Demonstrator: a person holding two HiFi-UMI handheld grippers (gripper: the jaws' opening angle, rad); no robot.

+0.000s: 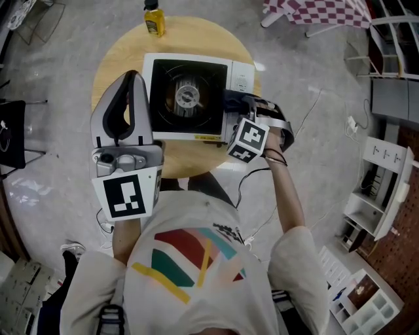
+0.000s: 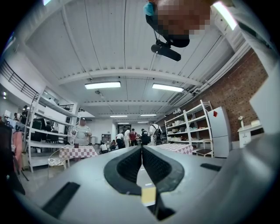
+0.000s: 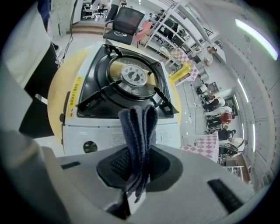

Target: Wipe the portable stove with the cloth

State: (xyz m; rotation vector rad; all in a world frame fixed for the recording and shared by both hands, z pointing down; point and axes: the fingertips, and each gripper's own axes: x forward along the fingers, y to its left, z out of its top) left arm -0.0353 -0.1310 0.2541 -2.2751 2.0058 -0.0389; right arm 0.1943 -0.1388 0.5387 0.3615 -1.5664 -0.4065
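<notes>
A: Where is the portable stove (image 1: 190,98) standing?

B: It stands in the middle of the round wooden tabletop (image 1: 118,52), and its front side comes close to the near edge. It has a white body and a black top, with the round burner (image 1: 187,97) in the centre. At the far edge of the tabletop there is a yellow bottle (image 1: 154,19), apart from the stove.

A: And the cloth (image 3: 139,131)?

B: The cloth is dark blue and folded in several layers. The right hand-held gripper (image 3: 140,153) has it pinched between its two jaws, and the folded end stands out past the jaw tips. In the head view this hand-held gripper is at the right side of the stove. In the right gripper view the cloth is in front of the white panel with the knob (image 3: 89,146). I cannot tell if the cloth touches the stove.

A: What about the other one?

B: The left hand-held gripper (image 2: 141,153) has its jaws pressed together with nothing between them. It is over the left edge of the tabletop, just beside the stove, and it points upward: its own view shows ceiling lamps (image 2: 103,85) and a big room with people far away.
</notes>
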